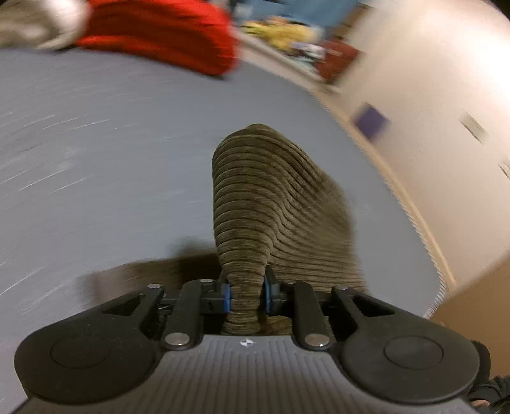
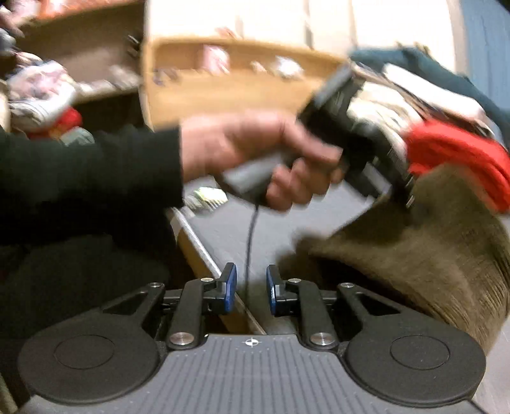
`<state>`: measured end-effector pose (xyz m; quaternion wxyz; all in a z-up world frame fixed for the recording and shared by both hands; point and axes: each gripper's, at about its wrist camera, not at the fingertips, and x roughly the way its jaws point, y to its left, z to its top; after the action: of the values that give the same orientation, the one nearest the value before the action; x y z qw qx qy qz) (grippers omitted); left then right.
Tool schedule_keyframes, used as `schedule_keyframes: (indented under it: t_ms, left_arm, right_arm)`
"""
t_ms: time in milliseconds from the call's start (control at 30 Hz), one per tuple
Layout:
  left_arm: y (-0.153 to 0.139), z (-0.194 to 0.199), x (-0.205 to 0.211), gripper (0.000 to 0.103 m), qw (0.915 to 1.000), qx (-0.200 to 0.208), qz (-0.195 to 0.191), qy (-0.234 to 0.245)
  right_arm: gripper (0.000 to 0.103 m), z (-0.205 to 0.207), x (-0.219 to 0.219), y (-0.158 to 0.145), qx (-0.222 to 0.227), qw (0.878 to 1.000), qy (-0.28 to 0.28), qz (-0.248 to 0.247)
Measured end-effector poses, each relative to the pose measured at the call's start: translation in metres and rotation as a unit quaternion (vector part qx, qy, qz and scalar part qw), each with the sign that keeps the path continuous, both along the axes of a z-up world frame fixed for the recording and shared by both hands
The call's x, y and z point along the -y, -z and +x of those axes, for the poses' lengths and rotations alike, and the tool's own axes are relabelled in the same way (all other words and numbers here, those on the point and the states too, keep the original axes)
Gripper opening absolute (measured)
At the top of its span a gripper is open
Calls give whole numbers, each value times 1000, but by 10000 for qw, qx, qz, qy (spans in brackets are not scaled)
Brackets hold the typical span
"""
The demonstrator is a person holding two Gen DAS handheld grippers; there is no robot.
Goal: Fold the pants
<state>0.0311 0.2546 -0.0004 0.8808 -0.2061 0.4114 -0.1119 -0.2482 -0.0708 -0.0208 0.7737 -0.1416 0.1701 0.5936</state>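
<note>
The olive-brown corduroy pants (image 1: 271, 197) are bunched between the blue pads of my left gripper (image 1: 247, 294), which is shut on them and lifts a fold above the grey table (image 1: 95, 143). In the right wrist view the pants (image 2: 430, 254) hang in a raised fold at the right, held by the left gripper (image 2: 409, 191) in the person's hand (image 2: 255, 153). My right gripper (image 2: 251, 293) is open with nothing between its blue pads, just left of the pants, over the table's near edge (image 2: 204, 251).
A red garment (image 1: 159, 35) and a pale garment (image 1: 35, 25) lie at the table's far side. The red one also shows in the right wrist view (image 2: 459, 159). A wooden shelf unit (image 2: 223, 79) and clutter stand behind. A white wall (image 1: 430, 111) lies right.
</note>
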Motion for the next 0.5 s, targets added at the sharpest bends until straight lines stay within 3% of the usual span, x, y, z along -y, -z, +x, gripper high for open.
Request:
schedule_keyframes:
  t_ms: [100, 133, 233, 300, 333, 400, 500]
  left_arm:
    - [13, -20, -45, 31, 9960, -354, 96, -812]
    - [15, -25, -52, 35, 9941, -430, 156, -981]
    - [8, -37, -63, 38, 9871, -395, 567, -1444]
    - [-7, -40, -55, 50, 9850, -117, 852, -1493]
    - [-15, -41, -49, 56, 9848, 58, 947, -1456]
    - [-33, -43, -32, 57, 9839, 412, 1126, -1324]
    - [-38, -34, 19, 57, 9920, 778, 913, -393]
  right_arm:
    - [37, 18, 1, -18, -180, 9985, -148, 493]
    - [48, 28, 1, -21, -232, 9978, -65, 625]
    - [63, 68, 2, -21, -458, 9938, 647, 779]
    - [67, 102, 11, -19, -699, 9846, 1436, 709]
    - [67, 122, 14, -15, -895, 9755, 1915, 615]
    - [67, 158, 23, -2, -1404, 9525, 2644, 554]
    - [69, 216, 47, 26, -2521, 9027, 3428, 645]
